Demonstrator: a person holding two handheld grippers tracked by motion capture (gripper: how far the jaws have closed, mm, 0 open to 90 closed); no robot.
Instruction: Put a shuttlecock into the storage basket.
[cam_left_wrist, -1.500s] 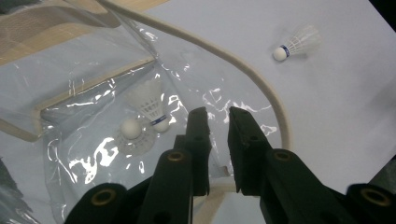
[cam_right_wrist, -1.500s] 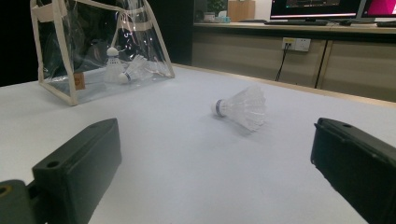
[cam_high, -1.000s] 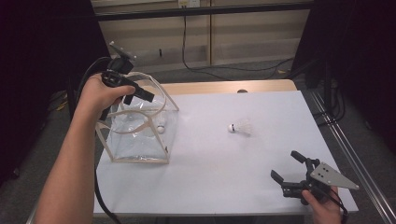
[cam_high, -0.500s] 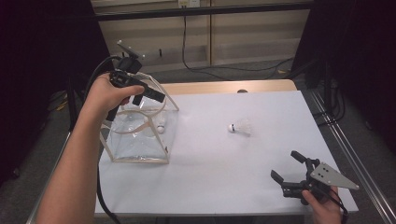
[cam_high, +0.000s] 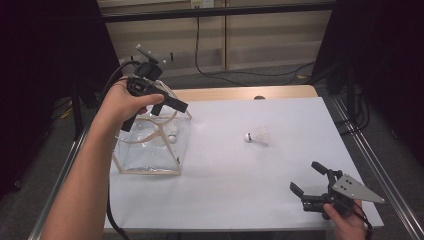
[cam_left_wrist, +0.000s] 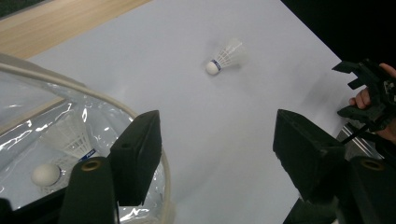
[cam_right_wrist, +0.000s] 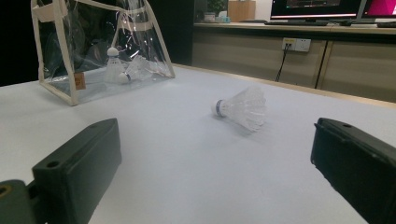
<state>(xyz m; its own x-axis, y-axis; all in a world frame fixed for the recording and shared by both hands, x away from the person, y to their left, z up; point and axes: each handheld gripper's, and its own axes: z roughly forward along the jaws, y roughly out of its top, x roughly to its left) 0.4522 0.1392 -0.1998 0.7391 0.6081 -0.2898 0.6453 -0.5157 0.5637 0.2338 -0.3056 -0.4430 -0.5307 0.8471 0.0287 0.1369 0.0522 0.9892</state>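
A clear plastic bag (cam_high: 150, 152) with a cream frame stands at the table's left, also seen in the left gripper view (cam_left_wrist: 32, 116) and the right gripper view (cam_right_wrist: 93, 42). Two shuttlecocks lie inside it (cam_left_wrist: 70, 140) (cam_right_wrist: 113, 63). Another white shuttlecock (cam_high: 257, 135) (cam_left_wrist: 224, 57) (cam_right_wrist: 243, 108) lies on its side mid-table. My left gripper (cam_high: 157, 115) (cam_left_wrist: 217, 149) hovers over the bag's rim; its jaws have just been opening and hold nothing. My right gripper (cam_high: 305, 176) (cam_right_wrist: 215, 172) rests low at the near right corner, open and bare, aimed at the loose shuttlecock.
The white table top (cam_high: 225, 175) ends in a wooden strip (cam_high: 240, 93) at the back and metal rails along both sides. Cables trail on the floor behind. The right gripper (cam_left_wrist: 369, 93) shows far off in the left gripper view.
My left gripper has moved up and back from the bag's mouth, and its jaws stand wider apart. The right gripper and the loose shuttlecock have stayed put.
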